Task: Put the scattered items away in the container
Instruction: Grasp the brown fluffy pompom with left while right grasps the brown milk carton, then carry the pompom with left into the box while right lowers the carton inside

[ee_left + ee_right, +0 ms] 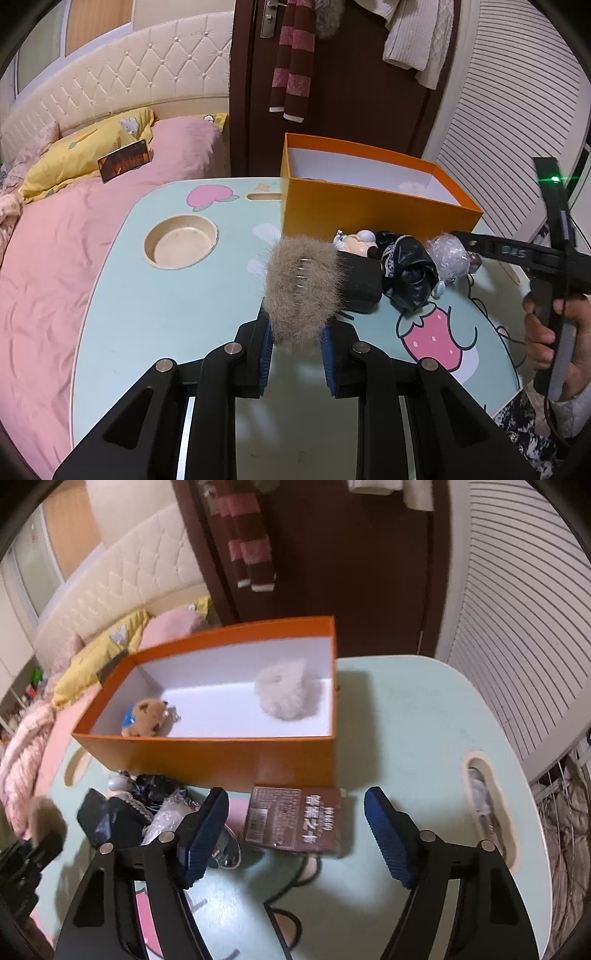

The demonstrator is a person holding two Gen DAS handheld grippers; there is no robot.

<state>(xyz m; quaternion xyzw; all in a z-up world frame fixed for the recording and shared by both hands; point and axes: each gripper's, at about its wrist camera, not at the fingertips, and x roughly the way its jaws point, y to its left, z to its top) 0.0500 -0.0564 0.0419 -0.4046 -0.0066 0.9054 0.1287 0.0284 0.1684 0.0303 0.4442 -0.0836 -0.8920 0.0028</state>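
The left tongs (297,345) pinch a furry hair clip (301,291) above the desk (177,306), while the right tongs (295,834) hang spread over a brown card (295,819) beside the orange box (236,760).

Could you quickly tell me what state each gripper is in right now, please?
Left gripper: closed on the furry hair clip, held above the table.
Right gripper: open, holding nothing, over the brown packet.
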